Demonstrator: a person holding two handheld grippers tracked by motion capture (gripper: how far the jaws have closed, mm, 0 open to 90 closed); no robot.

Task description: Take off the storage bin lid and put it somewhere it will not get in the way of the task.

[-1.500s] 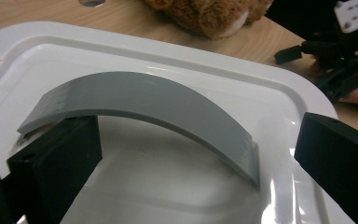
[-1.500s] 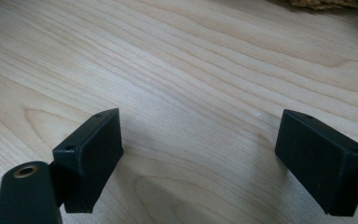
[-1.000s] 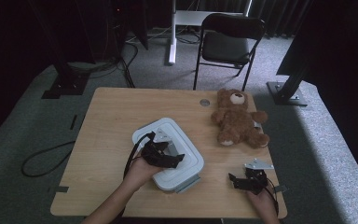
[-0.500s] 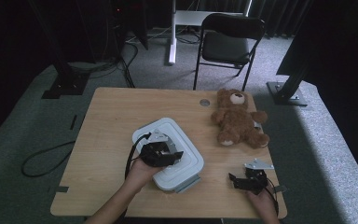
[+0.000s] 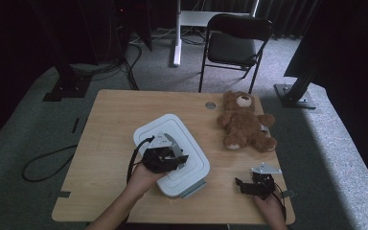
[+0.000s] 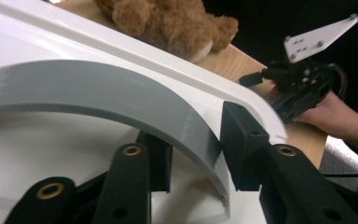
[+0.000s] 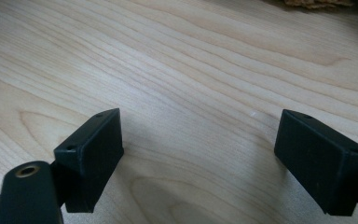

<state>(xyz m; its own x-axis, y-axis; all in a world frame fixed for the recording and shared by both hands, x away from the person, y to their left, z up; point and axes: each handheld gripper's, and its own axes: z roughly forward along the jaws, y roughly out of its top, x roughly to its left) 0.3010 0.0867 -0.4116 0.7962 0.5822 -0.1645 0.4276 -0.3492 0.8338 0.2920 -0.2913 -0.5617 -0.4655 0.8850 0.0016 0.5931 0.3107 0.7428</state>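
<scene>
A white lidded box (image 5: 173, 128) lies at the middle of the wooden table (image 5: 110, 124). My left gripper (image 5: 178, 160) rests on top of its lid. In the left gripper view the two black jaws of the left gripper (image 6: 198, 149) stand on either side of the lid's curved grey handle (image 6: 98, 88) and press on its end. My right gripper (image 5: 242, 185) sits low at the front right of the table. The right gripper (image 7: 200, 154) is open, with bare wood between its jaws. A brown teddy bear (image 5: 244, 122) lies on its back at the back right.
A small grey latch (image 5: 191, 188) sticks out at the box's near corner. A round grommet (image 5: 210, 105) sits in the tabletop near the bear. A black chair (image 5: 235, 43) stands beyond the table's far edge. Cables (image 5: 43, 163) lie on the floor to the left.
My left gripper has shifted slightly on the lid and stays over the handle. The right gripper, the box and the bear have not moved.
</scene>
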